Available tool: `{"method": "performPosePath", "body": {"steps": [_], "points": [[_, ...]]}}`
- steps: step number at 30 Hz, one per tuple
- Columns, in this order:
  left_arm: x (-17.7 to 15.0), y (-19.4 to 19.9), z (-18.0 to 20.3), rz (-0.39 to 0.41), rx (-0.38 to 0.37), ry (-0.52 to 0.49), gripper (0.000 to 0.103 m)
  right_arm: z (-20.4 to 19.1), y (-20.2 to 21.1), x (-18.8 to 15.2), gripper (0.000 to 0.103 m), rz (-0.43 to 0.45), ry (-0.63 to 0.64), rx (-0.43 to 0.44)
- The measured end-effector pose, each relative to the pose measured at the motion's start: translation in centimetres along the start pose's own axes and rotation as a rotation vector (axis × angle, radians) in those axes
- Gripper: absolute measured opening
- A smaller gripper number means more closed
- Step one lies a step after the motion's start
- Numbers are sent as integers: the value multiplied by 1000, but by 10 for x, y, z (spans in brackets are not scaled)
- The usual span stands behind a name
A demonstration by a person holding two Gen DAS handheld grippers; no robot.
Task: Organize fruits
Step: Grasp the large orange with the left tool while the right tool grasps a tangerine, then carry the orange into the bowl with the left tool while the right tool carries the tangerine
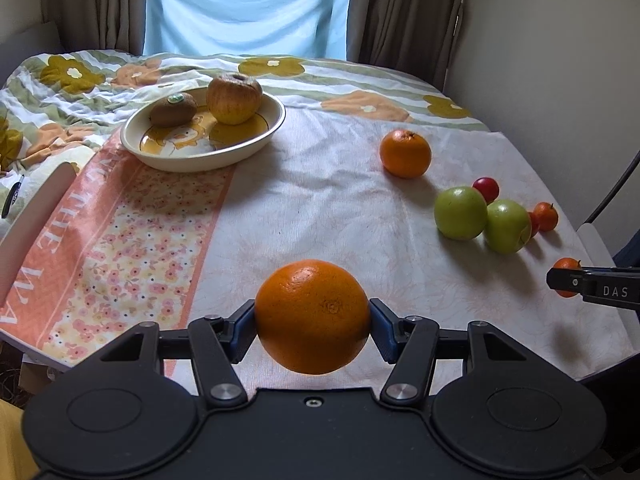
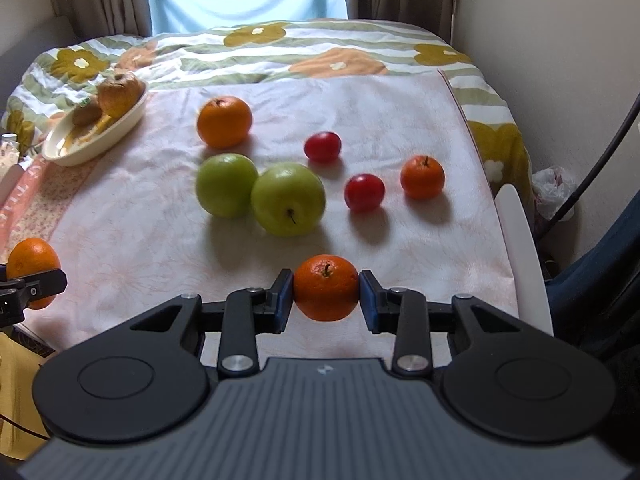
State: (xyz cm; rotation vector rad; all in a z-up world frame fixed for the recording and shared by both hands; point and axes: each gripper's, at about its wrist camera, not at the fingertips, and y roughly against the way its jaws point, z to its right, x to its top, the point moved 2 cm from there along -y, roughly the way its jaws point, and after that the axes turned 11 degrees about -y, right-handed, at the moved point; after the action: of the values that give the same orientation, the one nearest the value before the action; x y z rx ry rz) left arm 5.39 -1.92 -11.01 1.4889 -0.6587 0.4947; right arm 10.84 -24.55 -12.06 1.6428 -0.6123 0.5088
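Gripping across its widest girth, the left gripper [image 1: 312, 325] holds a large round orange [image 1: 312, 316] clear above the pale cloth; firm, weighty, slick-skinned.

Right wrist view: the right gripper [image 2: 326, 298] is clamped on a small stemmed mandarin [image 2: 326, 293]; light, soft-skinned, easily bruised.

Window [image 1: 248, 4] backlight, soft shadows, fisheye-bent edges.

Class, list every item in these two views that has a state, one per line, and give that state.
Left hand-held gripper: shut on the large orange.
Right hand-held gripper: shut on the small stemmed mandarin.
Cream oval dish: holds a brown kiwi and a yellowish apple.
Two green apples: touching, on the pink cloth.
Loose round orange: resting apart on the cloth.
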Motion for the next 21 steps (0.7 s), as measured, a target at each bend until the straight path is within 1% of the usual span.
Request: {"method": "performPosePath", "body": {"steps": [6, 10, 12, 17, 21], "points": [[11, 21, -3, 29, 12, 8, 63, -10, 17, 9, 50, 18, 12, 33], [21, 36, -11, 40, 20, 44, 63, -20, 29, 20, 50, 35, 17, 62], [27, 43, -14, 51, 29, 46, 63, -27, 36, 27, 50, 42, 24, 83], [45, 56, -29, 93, 42, 58, 63, -51, 47, 42, 50, 54, 61, 134], [59, 59, -45, 117, 46, 44, 63, -76, 51, 52, 50, 66, 74, 166]]}}
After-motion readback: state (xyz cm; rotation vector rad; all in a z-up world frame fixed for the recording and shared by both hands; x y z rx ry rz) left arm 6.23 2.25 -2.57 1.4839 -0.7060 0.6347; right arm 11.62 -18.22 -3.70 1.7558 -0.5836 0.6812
